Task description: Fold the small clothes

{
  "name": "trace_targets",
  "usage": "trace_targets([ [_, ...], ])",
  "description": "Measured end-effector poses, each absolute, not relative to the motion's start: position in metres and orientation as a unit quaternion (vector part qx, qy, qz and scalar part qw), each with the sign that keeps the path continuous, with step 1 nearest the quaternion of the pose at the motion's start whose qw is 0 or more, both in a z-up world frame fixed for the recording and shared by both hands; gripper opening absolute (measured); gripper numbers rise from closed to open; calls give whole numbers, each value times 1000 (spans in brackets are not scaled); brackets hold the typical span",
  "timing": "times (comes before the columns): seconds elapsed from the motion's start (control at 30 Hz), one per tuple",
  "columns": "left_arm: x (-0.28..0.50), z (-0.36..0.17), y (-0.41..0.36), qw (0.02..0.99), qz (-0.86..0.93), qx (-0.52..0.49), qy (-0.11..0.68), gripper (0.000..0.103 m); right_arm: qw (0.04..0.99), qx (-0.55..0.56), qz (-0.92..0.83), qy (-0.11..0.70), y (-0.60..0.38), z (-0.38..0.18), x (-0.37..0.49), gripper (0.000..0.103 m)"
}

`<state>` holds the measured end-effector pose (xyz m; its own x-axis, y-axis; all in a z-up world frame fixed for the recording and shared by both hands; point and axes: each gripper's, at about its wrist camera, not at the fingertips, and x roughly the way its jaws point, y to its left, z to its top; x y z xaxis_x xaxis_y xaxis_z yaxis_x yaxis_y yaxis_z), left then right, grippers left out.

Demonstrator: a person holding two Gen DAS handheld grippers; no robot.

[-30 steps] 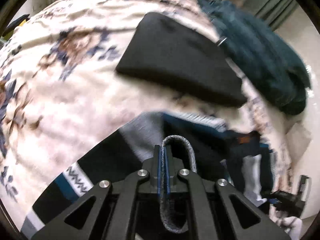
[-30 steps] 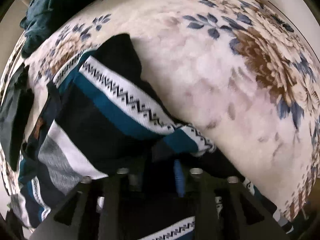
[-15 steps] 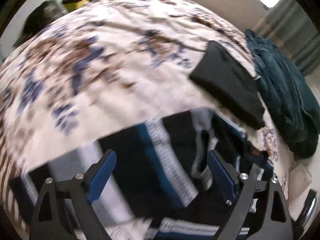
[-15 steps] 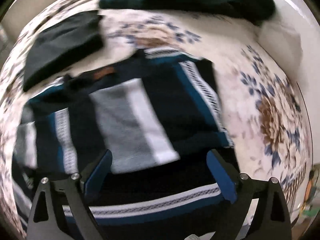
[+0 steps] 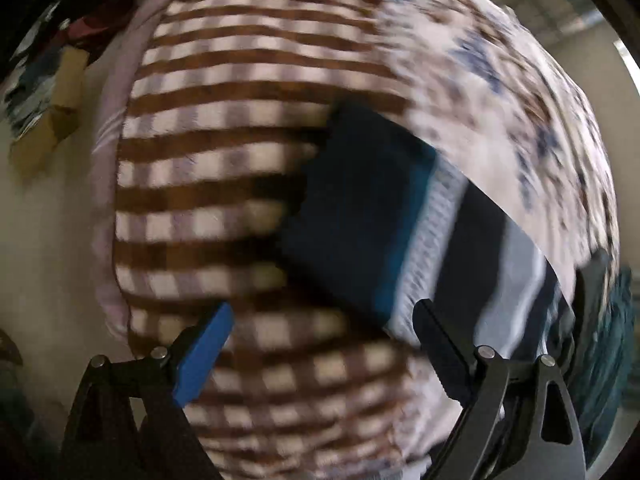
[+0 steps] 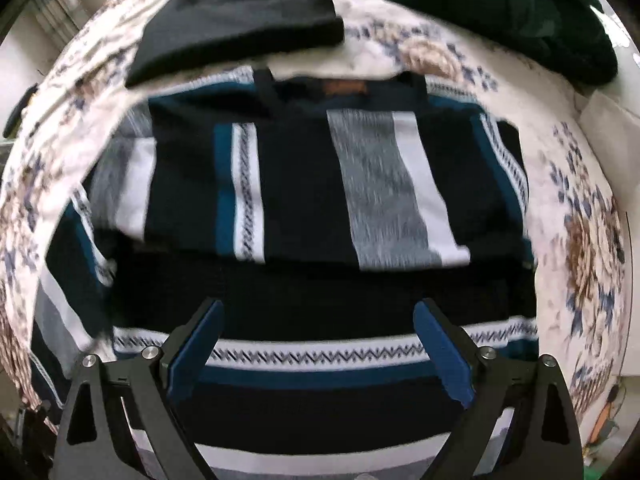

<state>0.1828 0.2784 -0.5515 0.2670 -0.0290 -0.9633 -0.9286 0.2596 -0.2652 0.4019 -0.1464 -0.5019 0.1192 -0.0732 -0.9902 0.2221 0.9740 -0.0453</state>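
Both grippers now released (sweater (image 6: pixel 320 208) blurred)

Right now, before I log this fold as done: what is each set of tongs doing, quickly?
Left tongs: open, holding nothing, over the checked blanket.
Right tongs: open, holding nothing, above the striped sweater.

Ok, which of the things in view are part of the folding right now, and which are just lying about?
In the job:
- navy, teal, grey and white striped knit sweater
- left gripper, open
- right gripper, open

Lying about:
- folded black garment
- crumpled dark teal garment
- floral and brown-checked blanket underneath
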Motion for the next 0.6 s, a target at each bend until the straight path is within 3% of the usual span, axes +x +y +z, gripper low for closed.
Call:
trace_targets([
  [0.07,193,-561,287,623,355,-510,475,91,738,69,-107,663,-152,-508,396,97],
  [0.13,204,-564,293,625,365,-508,467,81,733,75,-120,665,-159,-513,391,97],
  [0.17,210,-562,295,630,370,-506,459,61,733,77,-123,665,-163,-513,389,97],
  [0.2,216,-559,299,636,378,-495,456,30,732,80,-126,665,-167,-514,387,97],
  [0.23,222,-554,301,645,382,-485,451,14,732,82,-129,664,-171,-513,385,97],
  [0.27,227,-548,303,653,383,-479,444,8,732,84,-130,663,-175,-512,384,97],
  [0.43,276,-486,287,740,363,-392,408,7,736,87,-140,656,-202,-504,379,97],
  [0.6,349,-412,218,842,267,-262,388,7,741,114,-135,647,-236,-500,377,97],
])
